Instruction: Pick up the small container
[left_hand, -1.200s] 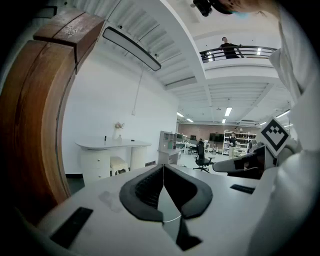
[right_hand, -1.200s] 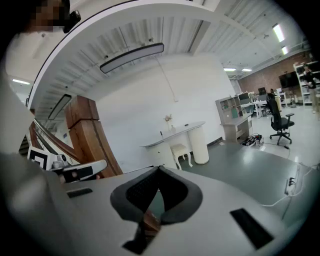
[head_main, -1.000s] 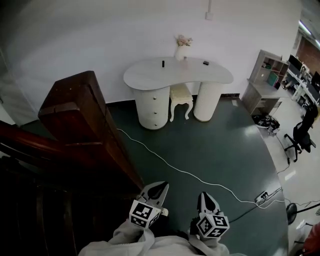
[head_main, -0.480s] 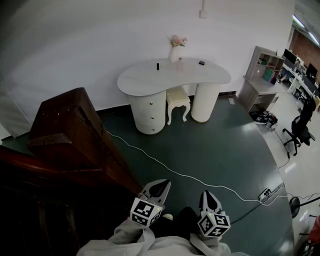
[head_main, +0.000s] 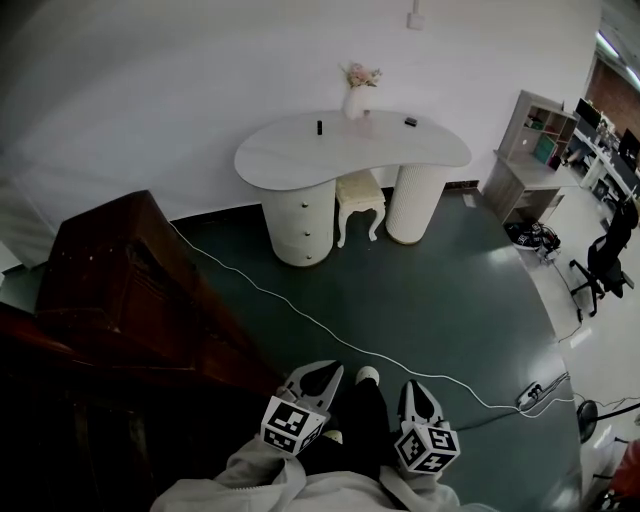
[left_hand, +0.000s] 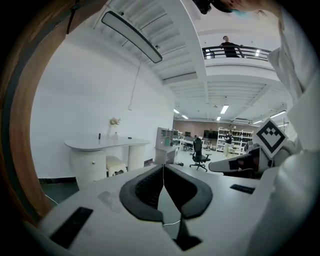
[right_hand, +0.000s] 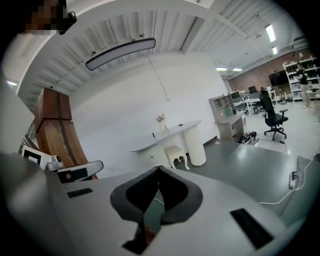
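Note:
A white curved desk (head_main: 350, 150) stands far ahead against the wall. On it are a small dark upright object (head_main: 319, 127), a small flat dark object (head_main: 410, 122) and a vase of flowers (head_main: 358, 95). Which one is the small container I cannot tell. My left gripper (head_main: 327, 370) and right gripper (head_main: 413, 389) are held low and close to my body, far from the desk. Both are shut with nothing between the jaws. The left gripper view shows its tips (left_hand: 163, 167) meeting, with the desk (left_hand: 107, 144) small beyond. The right gripper (right_hand: 159, 169) looks the same.
A dark wooden stair structure (head_main: 130, 290) fills the left. A white cable (head_main: 330, 330) crosses the green floor. Under the desk is a white stool (head_main: 360, 195). A shelf unit (head_main: 525, 150) and an office chair (head_main: 600, 270) stand at right. My foot (head_main: 367, 375) shows between the grippers.
The view has shifted as I step forward: a leg and shoe now show between the grippers, and the wooden structure has slid lower and left. Both grippers stay shut.

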